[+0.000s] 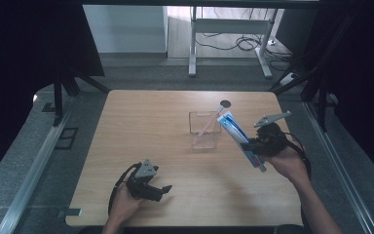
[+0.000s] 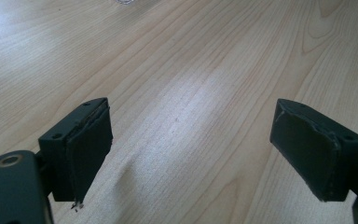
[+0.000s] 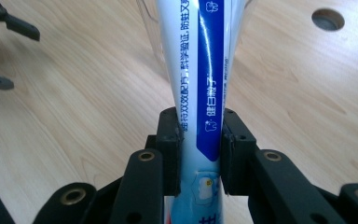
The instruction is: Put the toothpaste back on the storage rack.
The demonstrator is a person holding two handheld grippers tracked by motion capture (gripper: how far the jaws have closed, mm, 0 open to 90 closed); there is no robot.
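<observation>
Right gripper view: my right gripper (image 3: 199,154) is clamped on the toothpaste tube (image 3: 200,70) low on its body, tip toward the clear cup (image 1: 204,129) ahead; light, soft, slick, so hold gently; my left gripper (image 2: 191,154) gapes empty.

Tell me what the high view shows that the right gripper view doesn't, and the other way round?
The high view alone shows the whole table, both of the person's forearms, and a pink toothbrush standing in the clear cup. The right gripper view alone shows, close up, the right hand-held gripper with its jaws pressed on either side of the toothpaste tube, and the blue print on it. Both show the tube held, the wooden tabletop, its round hole and the open left hand-held gripper.
</observation>
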